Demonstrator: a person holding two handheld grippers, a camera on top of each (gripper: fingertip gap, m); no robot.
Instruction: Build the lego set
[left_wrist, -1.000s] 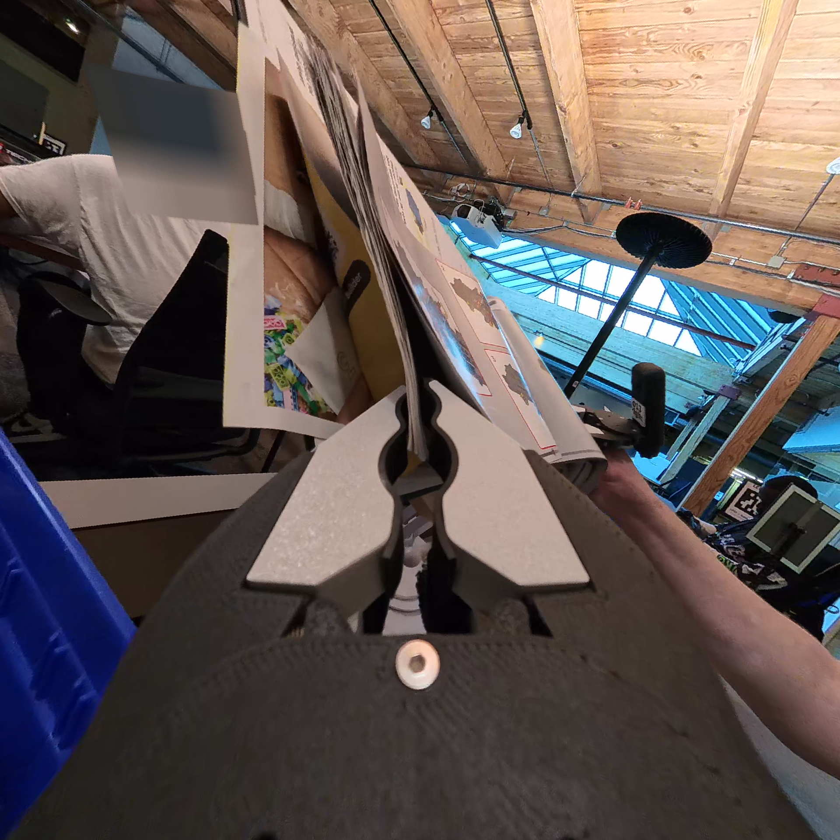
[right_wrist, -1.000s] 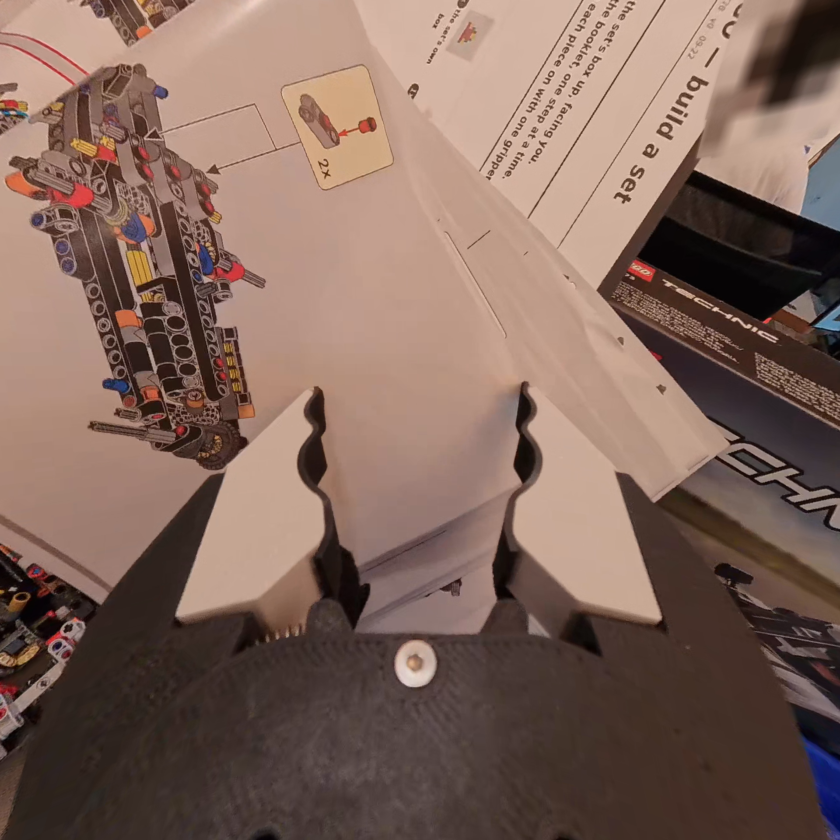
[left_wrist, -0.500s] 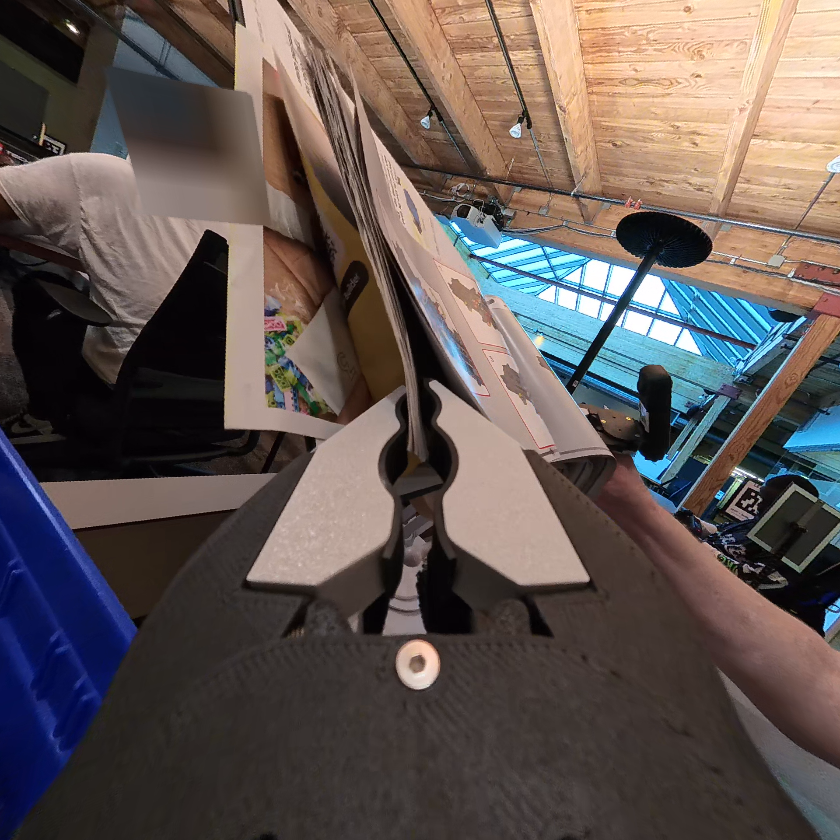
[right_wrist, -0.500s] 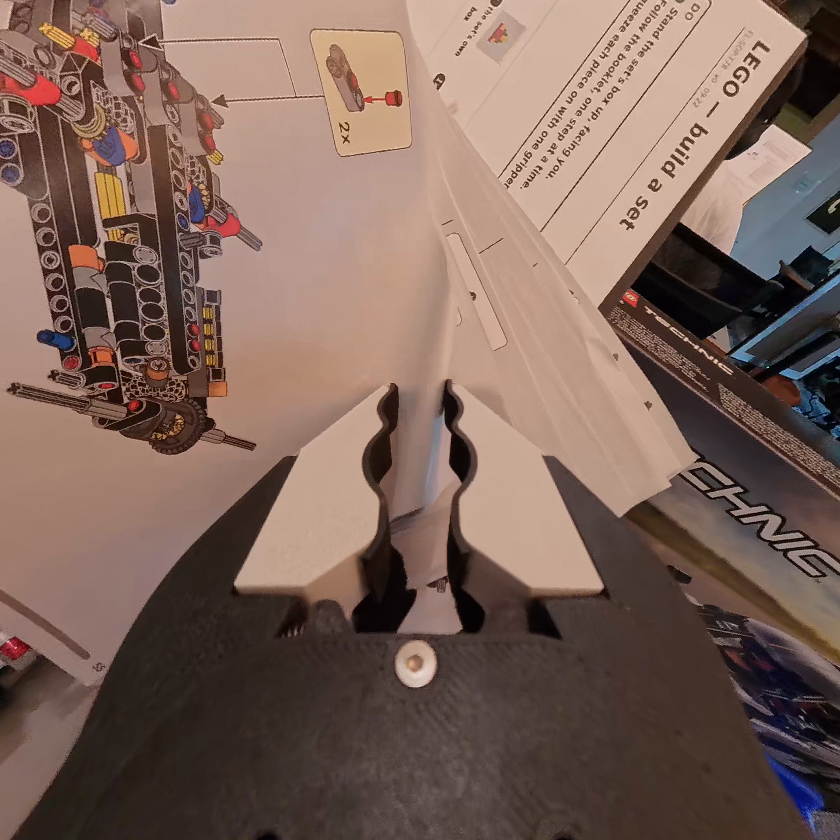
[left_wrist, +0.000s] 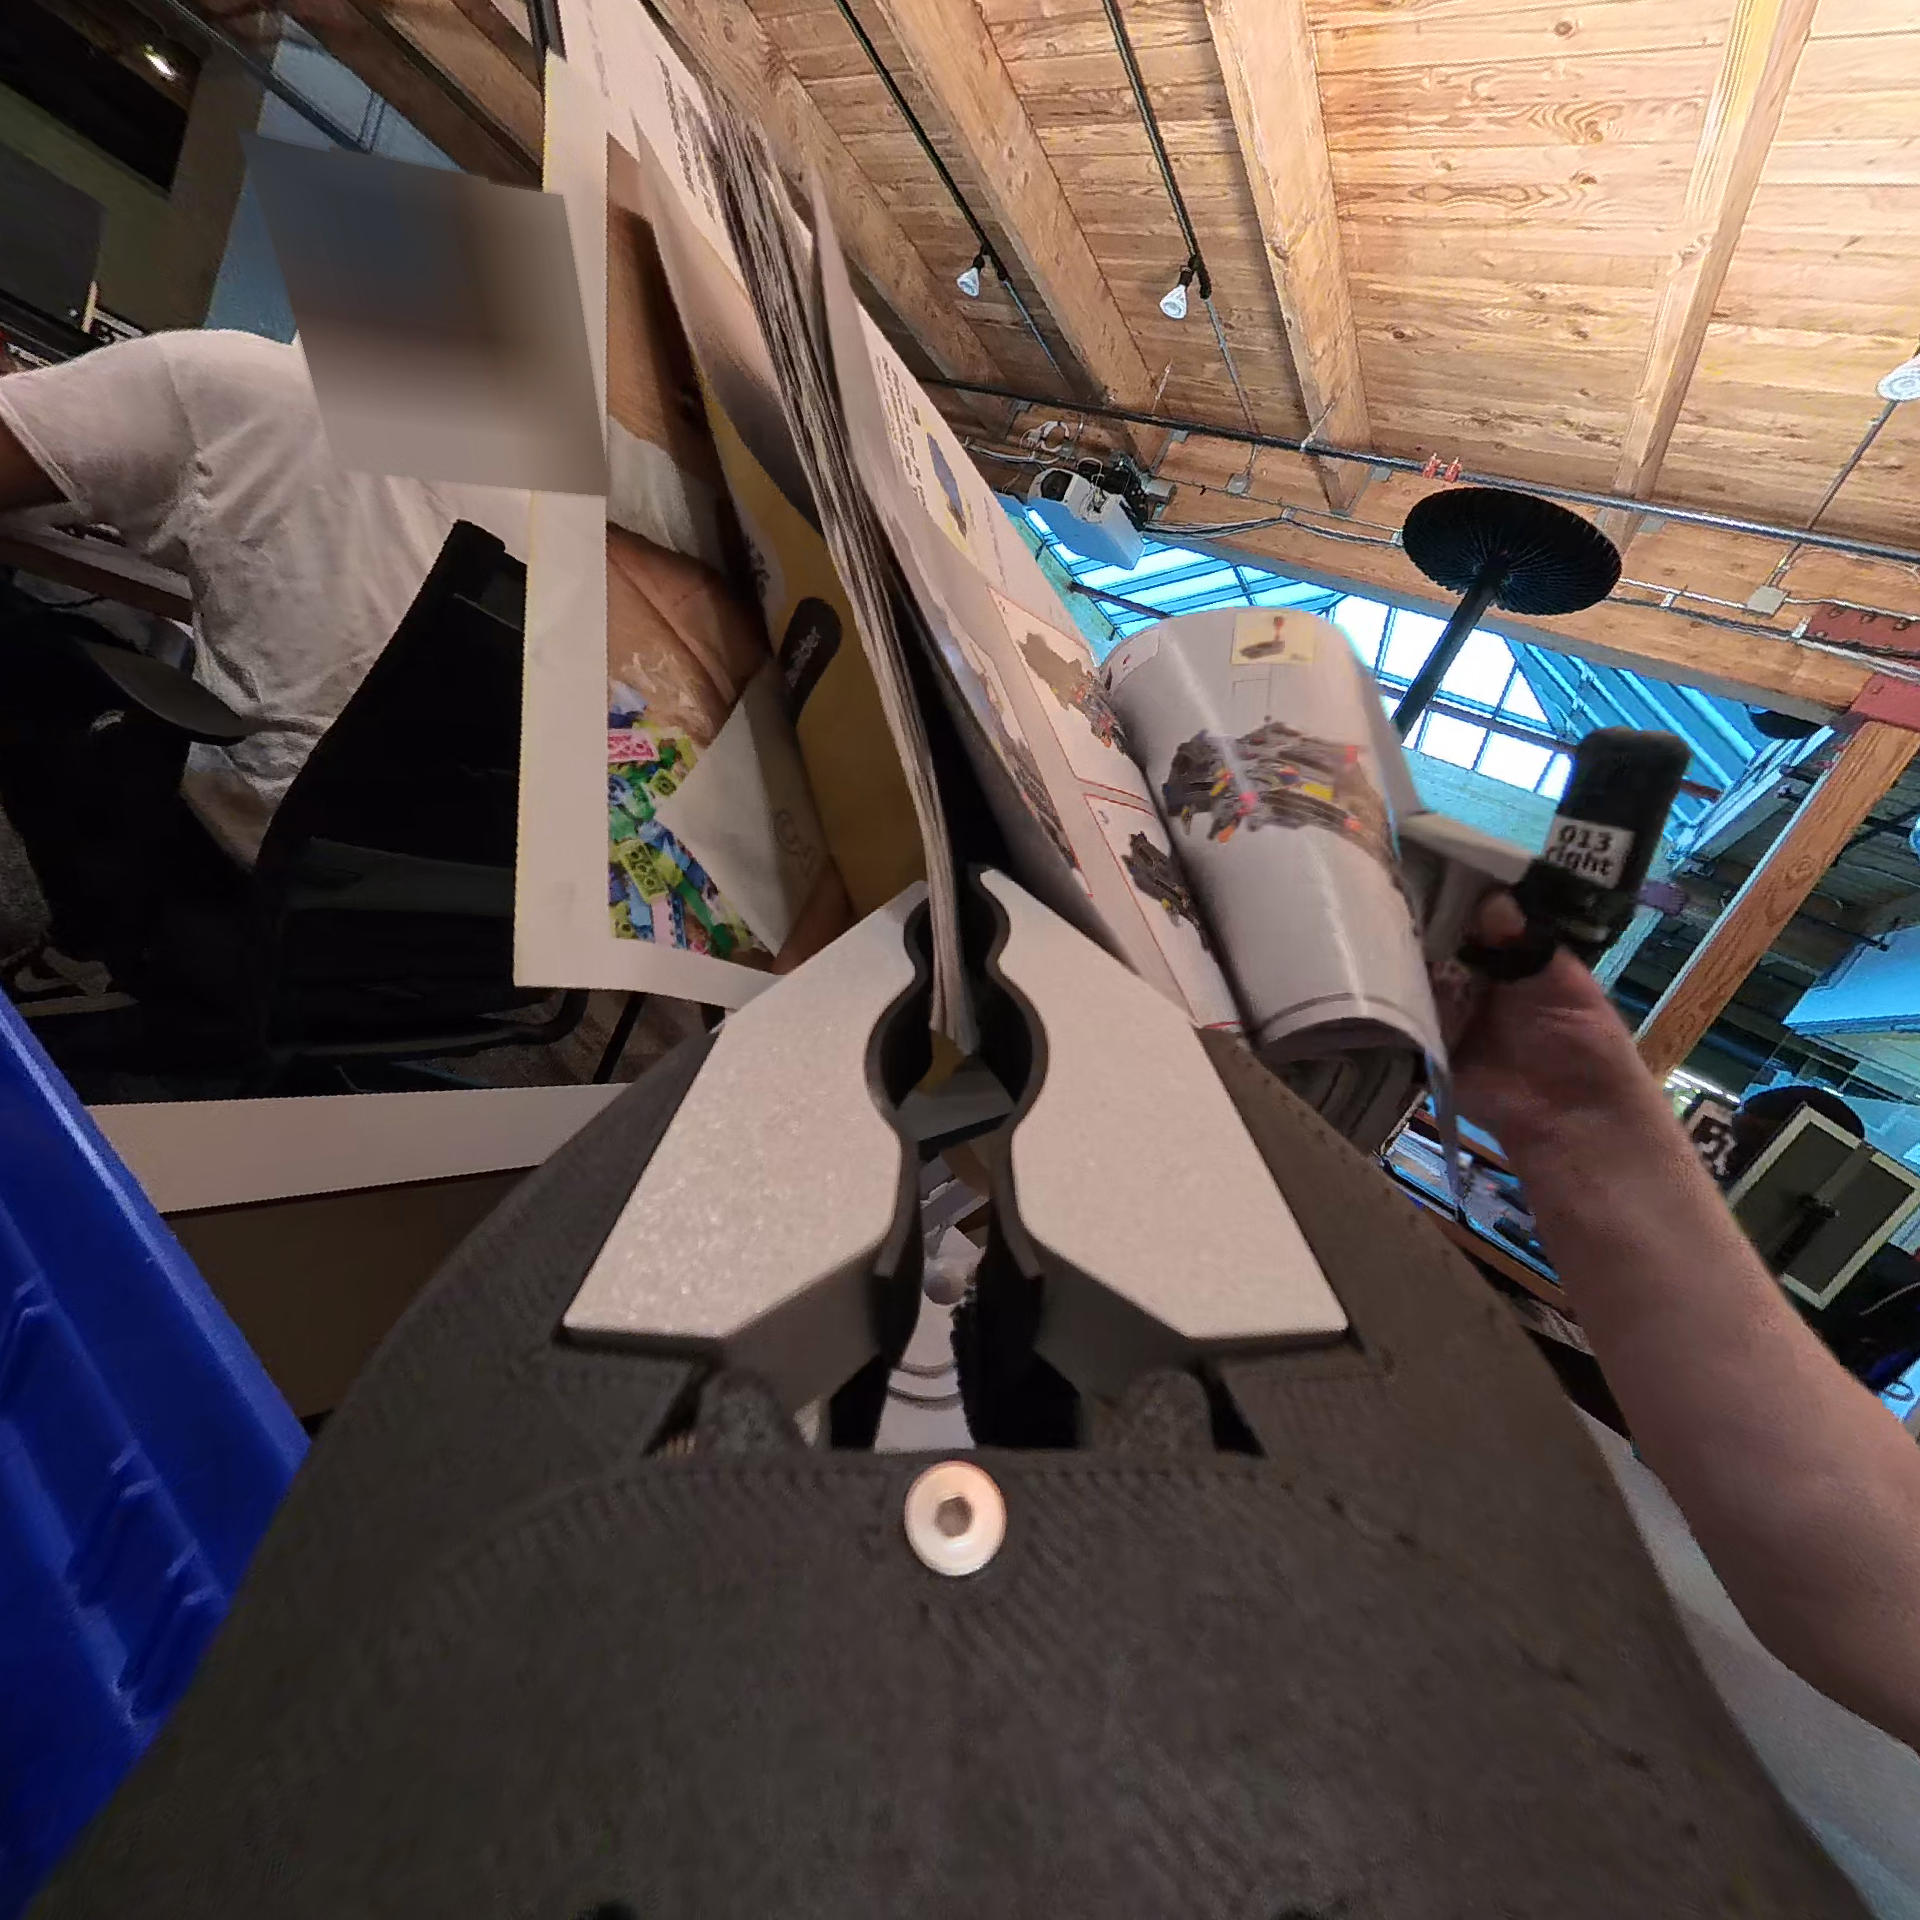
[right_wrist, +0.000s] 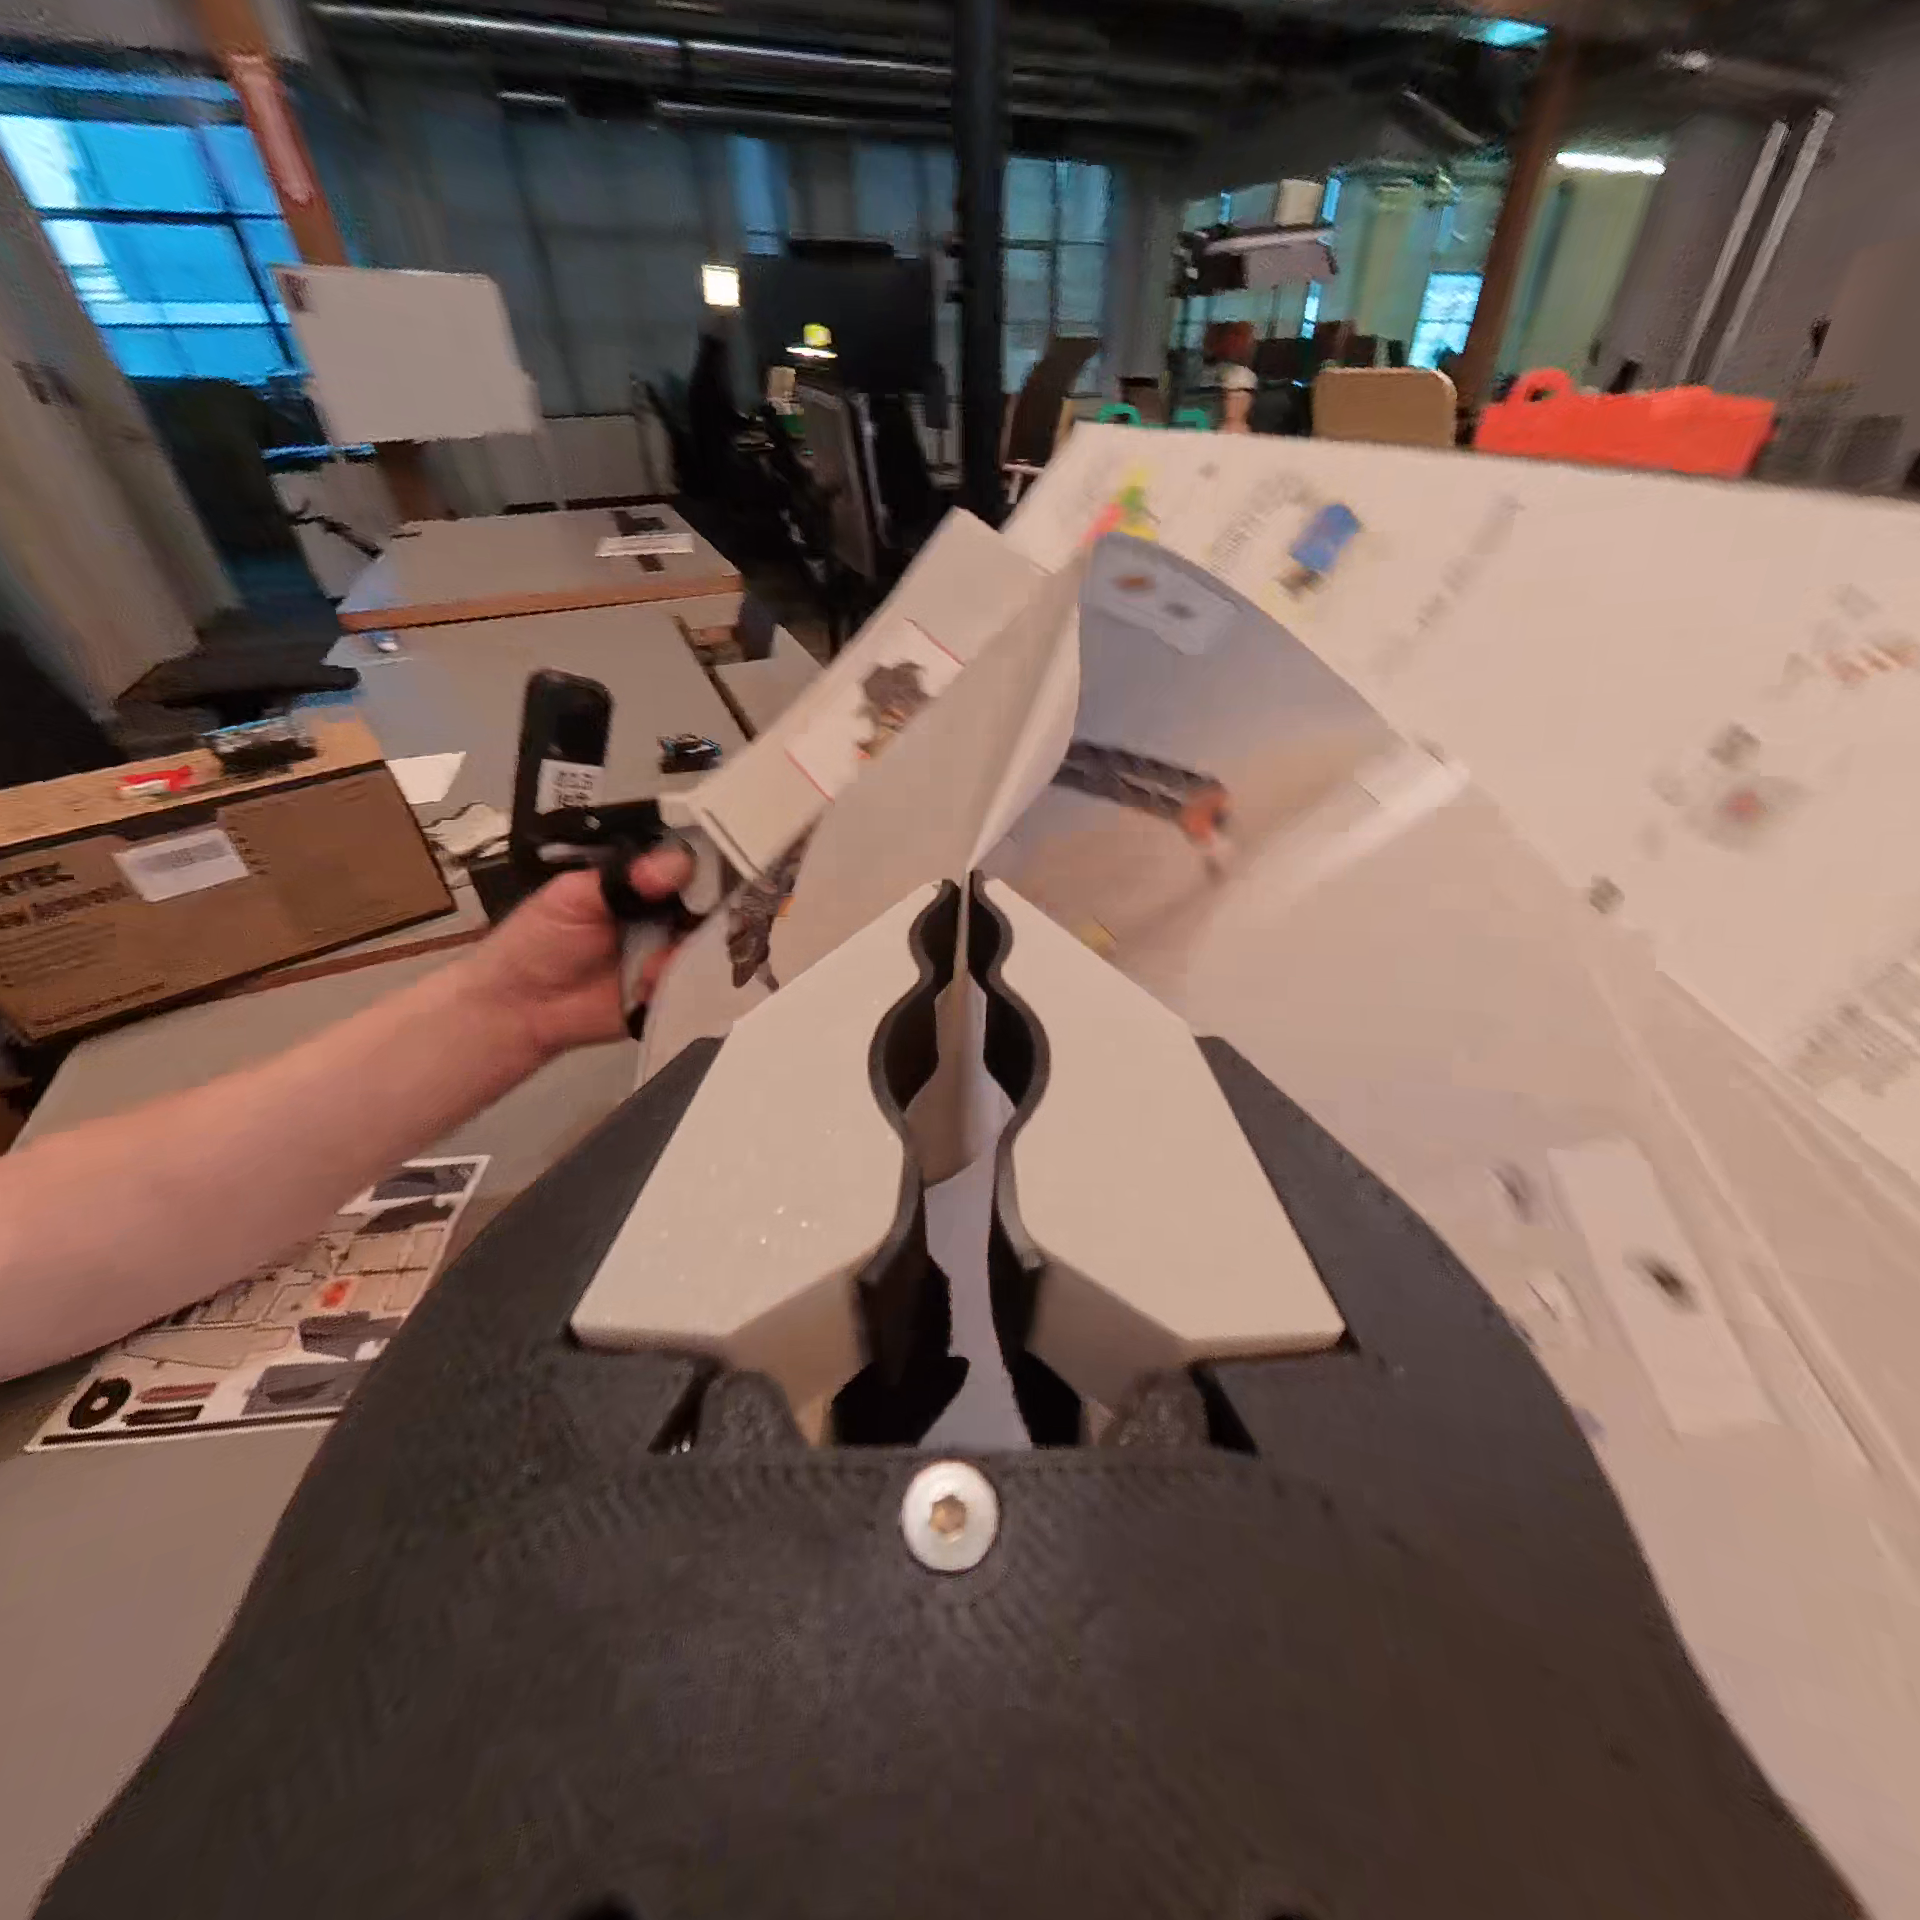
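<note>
My left gripper (left_wrist: 954, 940) has its jaws closed on the lower edge of a thick wad of pages of the instruction booklet (left_wrist: 1023, 717), which stands nearly upright and fans open above me. To the left of it a blue bin (left_wrist: 94, 1382) fills the lower left corner of the left wrist view, and behind that a person in a white shirt (left_wrist: 239, 540) sits on a black chair (left_wrist: 416, 810). A printed sheet (left_wrist: 665, 852) with a photo of coloured bricks leans just behind the booklet. To the right, one page (left_wrist: 1278, 821) curls away from the stack, showing a drawing of a dark model, and my right hand (left_wrist: 1538, 1018) holds the other tool's black handle (left_wrist: 1605, 842) beside it.

In the right wrist view, a sticker sheet (right_wrist: 281, 1320) lies flat on the counter (right_wrist: 135, 1558) near its left edge, with a cardboard box (right_wrist: 197, 883) farther back. My left hand (right_wrist: 582, 945) grips its handle at the booklet's left side. My right gripper (right_wrist: 966, 914) has its jaws pressed together on a single thin page (right_wrist: 956, 1081), which runs down between the fingers (right_wrist: 790, 1174) and lifts away from the spread. On the right a large white instruction sheet (right_wrist: 1621, 644) stands tilted behind the booklet, blurred.
</note>
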